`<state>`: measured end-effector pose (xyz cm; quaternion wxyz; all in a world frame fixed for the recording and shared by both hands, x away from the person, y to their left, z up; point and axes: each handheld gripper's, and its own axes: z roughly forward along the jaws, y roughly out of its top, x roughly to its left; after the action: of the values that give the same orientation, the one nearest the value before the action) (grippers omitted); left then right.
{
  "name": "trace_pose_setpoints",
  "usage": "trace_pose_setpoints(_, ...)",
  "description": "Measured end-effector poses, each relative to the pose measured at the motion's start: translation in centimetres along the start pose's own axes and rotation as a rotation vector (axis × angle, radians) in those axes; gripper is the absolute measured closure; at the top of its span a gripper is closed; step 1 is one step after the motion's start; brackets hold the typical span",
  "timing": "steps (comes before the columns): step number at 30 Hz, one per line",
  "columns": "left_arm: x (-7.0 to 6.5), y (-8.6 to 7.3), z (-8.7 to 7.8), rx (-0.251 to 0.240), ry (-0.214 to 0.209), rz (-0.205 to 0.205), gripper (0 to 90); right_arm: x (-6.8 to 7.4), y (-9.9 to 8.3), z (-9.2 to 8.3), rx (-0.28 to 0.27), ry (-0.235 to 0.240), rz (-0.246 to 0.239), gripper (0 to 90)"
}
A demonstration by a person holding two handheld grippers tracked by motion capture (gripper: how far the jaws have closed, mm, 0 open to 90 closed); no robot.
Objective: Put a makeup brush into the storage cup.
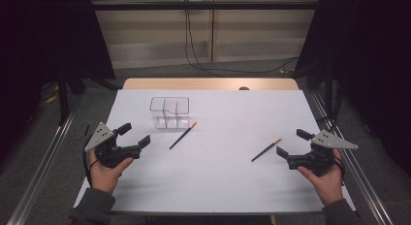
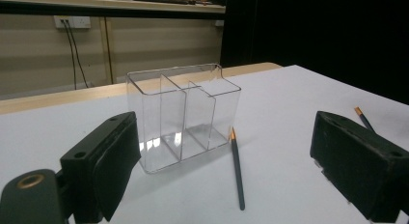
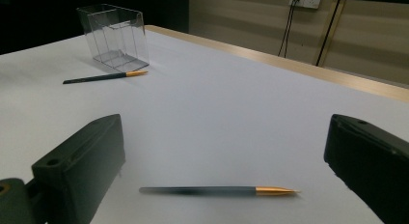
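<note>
1. Nearest, at the right edge of the counter (image 1: 213, 186), the right tool (image 1: 291, 145) is held low in the person's right hand (image 1: 325, 179), jaws spread wide with nothing between them.
2. Just to its left lies the right pencil (image 1: 266, 150), flat on the counter. Its long axis runs on a diagonal from near-left to far-right, gold tip toward the far right, close to the tool's nearer jaw. In the right gripper view this pencil (image 3: 217, 190) lies crosswise ahead of the open jaws, so I judge a short reach forward and down would put it between them, across the grip.
3. At the near left, the left tool (image 1: 134, 134) is also spread and empty, held in the left hand (image 1: 104, 171).
4. A little farther, to its right, the left pencil (image 1: 182, 136) lies on a like diagonal, gold tip almost touching the container. The left hand is the nearer 1 for it.
5. Farther still stands the clear container (image 1: 169, 112), upright, with 3 empty compartments visible in the left gripper view (image 2: 183, 113).
6. Nothing lies between either tool and its pencil.
</note>
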<state>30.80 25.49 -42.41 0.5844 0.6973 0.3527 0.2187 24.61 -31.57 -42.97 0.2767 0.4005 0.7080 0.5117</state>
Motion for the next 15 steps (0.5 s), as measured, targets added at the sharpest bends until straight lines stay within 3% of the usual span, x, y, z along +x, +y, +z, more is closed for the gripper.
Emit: trace_pose_setpoints(15, -0.2, 0.13, 0.02, -0.022, 0.0, -0.012, 10.6, 0.19, 0.07, -0.07, -0.004, 0.0, 0.002, 0.2)
